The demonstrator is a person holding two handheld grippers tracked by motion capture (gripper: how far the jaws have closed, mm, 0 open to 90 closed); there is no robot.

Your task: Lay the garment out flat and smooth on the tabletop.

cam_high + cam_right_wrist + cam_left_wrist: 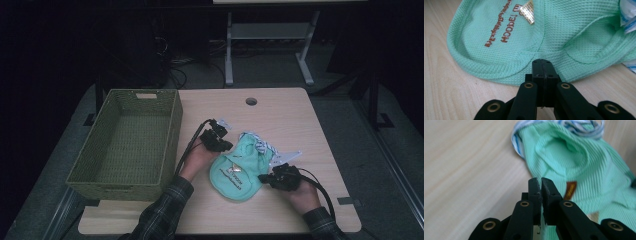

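High view — left hand-held gripper (223,143) | right hand-held gripper (266,178) — both pinching green garment (239,170) edges

Mint bib (235,172) btwn both tongs (basket (127,145) left).

The person wears a shirt with dark checked sleeves (162,212). Each hand holds a black tool. The left gripper (223,134) and the right gripper (267,177) are both black and chunky. A thick black cable (187,147) trails from each one. Up close, the jaws are flat black bars with small screws, and round brass rings (528,85) sit at the joints.
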